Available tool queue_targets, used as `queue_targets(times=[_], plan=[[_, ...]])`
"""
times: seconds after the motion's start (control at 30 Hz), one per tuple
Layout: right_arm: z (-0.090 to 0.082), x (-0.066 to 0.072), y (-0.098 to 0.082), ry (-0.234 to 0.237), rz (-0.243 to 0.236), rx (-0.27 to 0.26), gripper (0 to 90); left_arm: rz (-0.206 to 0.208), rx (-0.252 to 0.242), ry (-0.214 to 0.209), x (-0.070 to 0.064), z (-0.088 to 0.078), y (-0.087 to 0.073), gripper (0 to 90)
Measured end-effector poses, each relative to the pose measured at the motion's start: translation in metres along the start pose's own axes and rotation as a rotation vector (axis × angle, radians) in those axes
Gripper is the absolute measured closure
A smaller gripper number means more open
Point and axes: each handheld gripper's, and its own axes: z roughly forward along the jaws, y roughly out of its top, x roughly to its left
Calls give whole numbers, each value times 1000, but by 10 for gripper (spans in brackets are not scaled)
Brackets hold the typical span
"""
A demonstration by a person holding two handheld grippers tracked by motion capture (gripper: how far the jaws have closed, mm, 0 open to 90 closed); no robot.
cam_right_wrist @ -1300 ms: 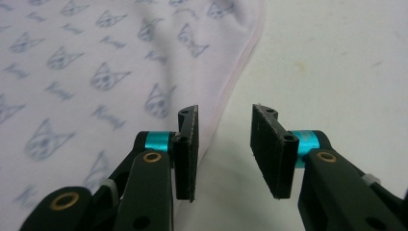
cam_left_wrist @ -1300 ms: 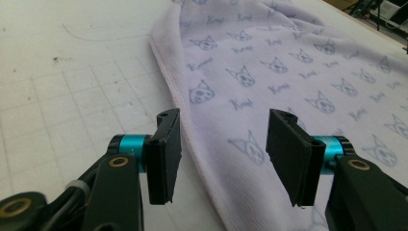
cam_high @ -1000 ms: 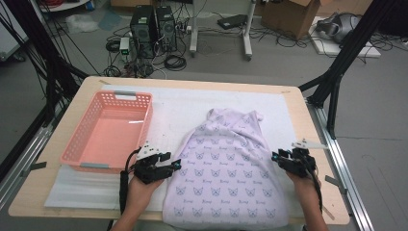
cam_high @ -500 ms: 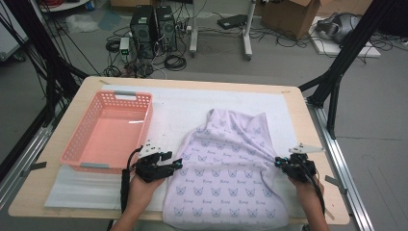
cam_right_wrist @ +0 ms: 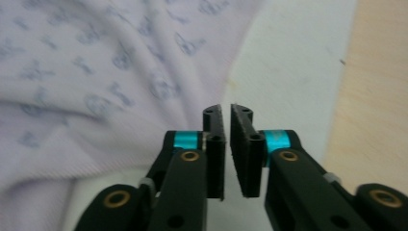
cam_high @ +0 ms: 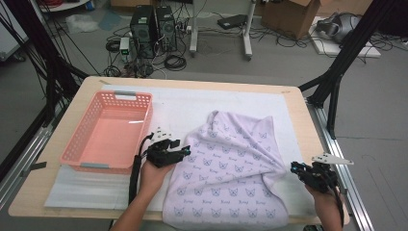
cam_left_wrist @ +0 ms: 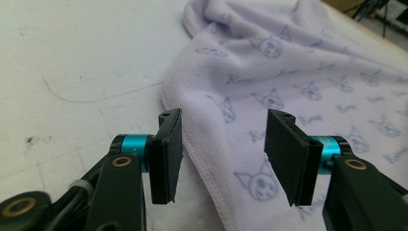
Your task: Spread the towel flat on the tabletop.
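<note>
Starting at my left, a pink basket [cam_high: 108,130] sits empty beside my left gripper [cam_left_wrist: 223,144], whose jaws stand open over the lilac towel [cam_high: 231,163]'s hem. My right gripper [cam_right_wrist: 227,139], at the towel's right edge, has just reopened slightly, nearly closed, holding nothing.

No lettering is readable (towel [cam_high: 231,163] print too blurred).

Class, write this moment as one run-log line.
left hand-held gripper: open, astride towel edge | right hand-held gripper: nearly shut, nothing between pads, beside towel | basket: empty
</note>
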Motion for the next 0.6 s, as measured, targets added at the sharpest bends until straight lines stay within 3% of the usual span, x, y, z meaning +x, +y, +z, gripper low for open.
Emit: queue_targets(times=[0.1,0.17,0.27,0.3,0.33,0.37,0.4,0.43,0.47,0.5,0.57,0.6], plan=[[12,7,7,32,-5,-24,671,-3,22,21,5,12,4,460],[21,13,12,34,-28,-22,592,-28,17,13,8,19,4,441],[36,22,18,48,-59,-14,508,-35,93,18,7,28,-1,434],[41,25,20,59,-67,-8,507,-10,95,30,4,28,-1,431],[46,28,21,70,-74,-5,509,1,101,8,2,28,-1,465],[51,32,22,74,-79,3,512,20,113,12,-1,29,-1,536],[56,34,23,71,-99,14,527,58,119,41,-5,29,-2,571],[60,37,24,71,-112,33,564,121,133,56,-8,28,-2,678],[64,39,24,72,-129,49,592,122,140,33,-9,27,-2,811],[66,41,24,61,-145,42,656,119,144,41,-10,25,-2,854],[63,41,24,82,-131,54,849,132,157,37,-12,21,-3,861],[61,41,23,84,-138,58,863,137,154,27,-14,17,-3,861]])
